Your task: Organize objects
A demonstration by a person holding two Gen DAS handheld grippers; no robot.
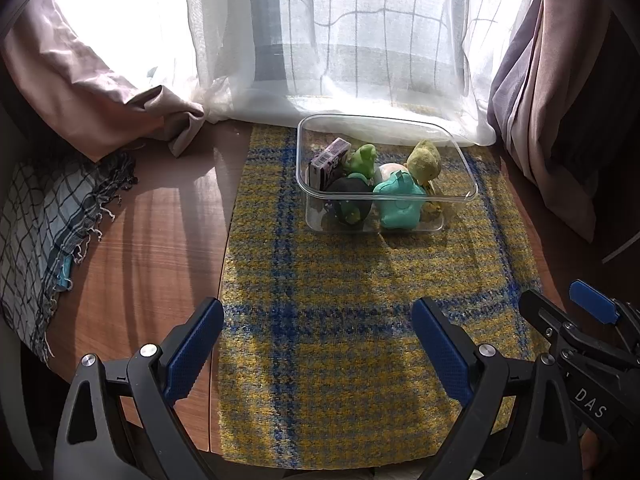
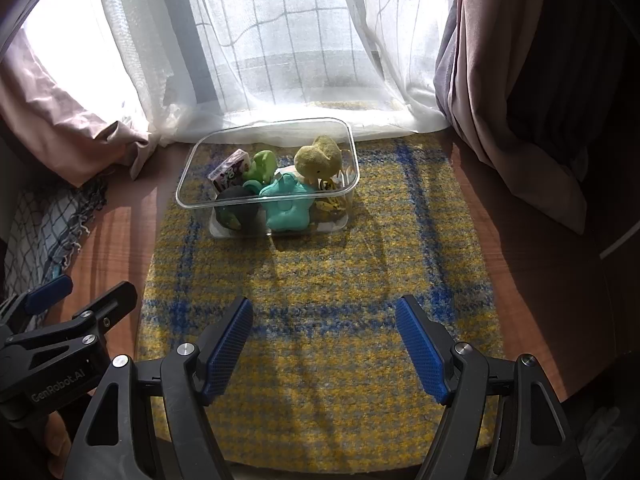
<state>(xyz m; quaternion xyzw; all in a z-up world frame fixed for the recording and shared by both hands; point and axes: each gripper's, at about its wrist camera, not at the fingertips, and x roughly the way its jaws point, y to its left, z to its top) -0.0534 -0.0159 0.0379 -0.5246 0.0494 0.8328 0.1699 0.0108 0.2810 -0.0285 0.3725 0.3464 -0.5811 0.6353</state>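
Note:
A clear plastic tub (image 1: 468,188) (image 2: 188,200) stands at the far end of a yellow and blue woven mat (image 1: 340,320) (image 2: 320,280). In it lie a teal star toy (image 1: 400,202) (image 2: 286,206), an olive plush (image 1: 425,162) (image 2: 318,158), a green toy (image 1: 362,158) (image 2: 262,166), a purple box (image 1: 330,158) (image 2: 230,170) and a dark round toy (image 1: 350,200) (image 2: 238,210). My left gripper (image 1: 318,312) is open and empty over the mat's near part. My right gripper (image 2: 324,312) is open and empty beside it, well short of the tub.
The mat lies on a wooden table (image 1: 152,240) (image 2: 540,264). Sheer white curtains (image 1: 340,40) (image 2: 280,40) hang behind the tub, pink drapes (image 1: 80,100) (image 2: 520,100) at both sides. A checked fringed cloth (image 1: 48,220) (image 2: 40,228) lies at the left edge.

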